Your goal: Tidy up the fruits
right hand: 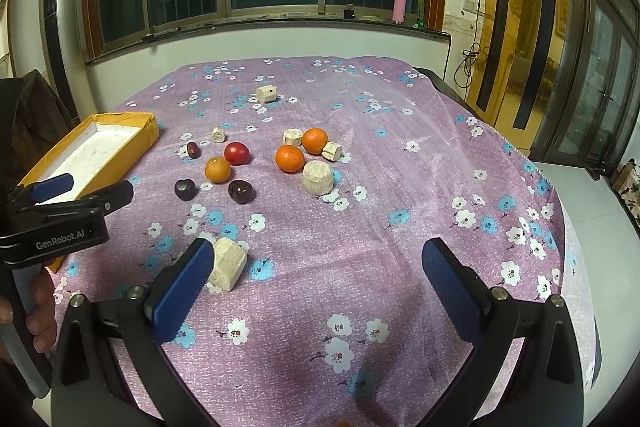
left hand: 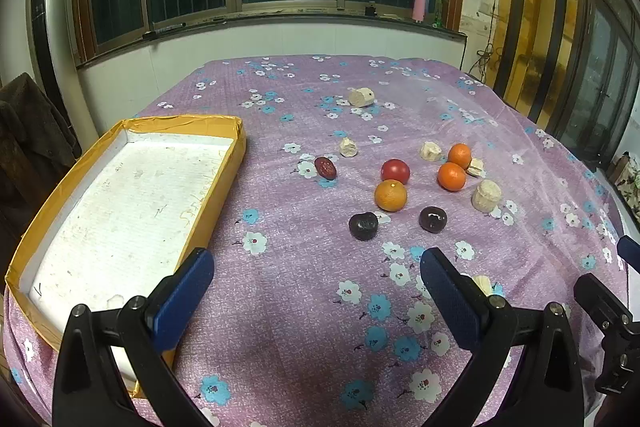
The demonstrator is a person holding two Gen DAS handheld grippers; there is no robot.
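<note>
Three oranges (left hand: 391, 195) (left hand: 451, 176) (left hand: 459, 155), a red tomato (left hand: 395, 171), two dark plums (left hand: 363, 225) (left hand: 433, 218) and a red date (left hand: 325, 167) lie mid-table on the purple floral cloth. A yellow-edged white tray (left hand: 120, 211) sits at the left, with nothing in it. My left gripper (left hand: 316, 279) is open and empty, near the front, beside the tray. My right gripper (right hand: 316, 275) is open and empty; a beige chunk (right hand: 226, 269) lies by its left finger. The same fruits show in the right wrist view, with the orange (right hand: 218, 169) and tomato (right hand: 237, 153) left of centre.
Several beige foam-like chunks (left hand: 486, 195) (left hand: 361, 97) (left hand: 348, 147) lie among and beyond the fruit. The table's right edge (right hand: 560, 195) drops to the floor. A window, a pink bottle (left hand: 419, 5) and a standing air conditioner (left hand: 46, 39) are behind the table.
</note>
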